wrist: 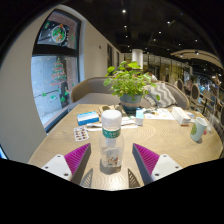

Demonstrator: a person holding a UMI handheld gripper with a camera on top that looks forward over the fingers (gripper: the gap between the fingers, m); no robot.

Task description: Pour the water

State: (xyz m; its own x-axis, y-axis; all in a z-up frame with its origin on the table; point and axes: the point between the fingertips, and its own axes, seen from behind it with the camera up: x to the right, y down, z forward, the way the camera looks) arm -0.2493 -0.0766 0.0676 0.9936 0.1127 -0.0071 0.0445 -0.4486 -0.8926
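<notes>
A: While the bottle (111, 137) stands on the table (165, 135), where are the jaws?
B: Spread open, bottle between them, gaps either side, pads (77, 158) not touching.
A: Beyond?
B: Potted plant (130, 82), cup (198, 128) off right.

Your hand-held gripper (112, 160) points at 12 o'clock, its purple pads (77, 157) spread wide. A clear water bottle (111, 139) with a white cap stands upright between them on the pale surface (170, 140), with a gap at each side. Beyond it at 12 o'clock sits a leafy potted plant (130, 82). At 10 o'clock lies a blue box (88, 118); at 2 o'clock stands a cup (198, 128).
</notes>
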